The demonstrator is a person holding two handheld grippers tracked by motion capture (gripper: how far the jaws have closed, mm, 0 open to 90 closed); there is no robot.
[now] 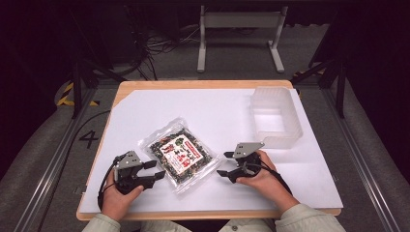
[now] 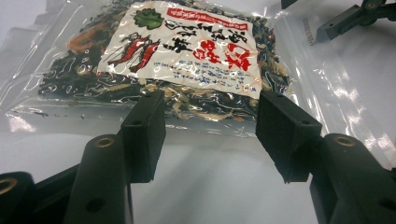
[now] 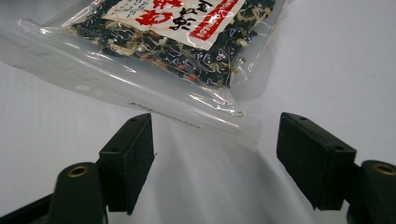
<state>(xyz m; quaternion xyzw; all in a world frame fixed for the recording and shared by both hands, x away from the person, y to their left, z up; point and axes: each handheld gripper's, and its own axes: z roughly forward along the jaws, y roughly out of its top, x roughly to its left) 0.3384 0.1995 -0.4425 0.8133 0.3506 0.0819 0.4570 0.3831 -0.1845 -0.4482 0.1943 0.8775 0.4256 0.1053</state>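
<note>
A clear packet of dried seaweed mix point(image 1: 182, 155) lies flat between the left gripper point(image 1: 153, 173) and right gripper point(image 1: 225, 164), both with jaws wide, empty. Its slippery film edge, probably thin, could slide from a shallow pinch.

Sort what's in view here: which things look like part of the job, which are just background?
Likely part of the job:
left tool, open, at the packet's edge
right tool, open, at its other side
clear packet of dried mix
empty translucent bin
white sheet under them

Just lying about:
white metal stand on the floor
cables behind the table
</note>
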